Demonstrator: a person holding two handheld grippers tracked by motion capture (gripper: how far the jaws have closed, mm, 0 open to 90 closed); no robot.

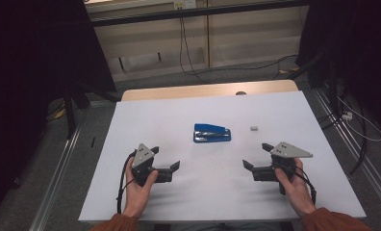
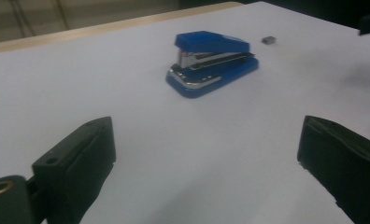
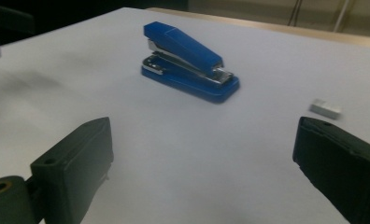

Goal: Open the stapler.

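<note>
Small grey block (image 1: 254,128): too small to identify.

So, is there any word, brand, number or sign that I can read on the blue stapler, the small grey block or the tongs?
None can be read.
Blue stapler: plain blue and metal, no legible marking.
Small grey block: too small and blurred to tell.
Left tongs and right tongs: black jaws and grey plates, no text.

Blue stapler (image 1: 212,133), closed, flat mid-table, seemingly untouched
</note>
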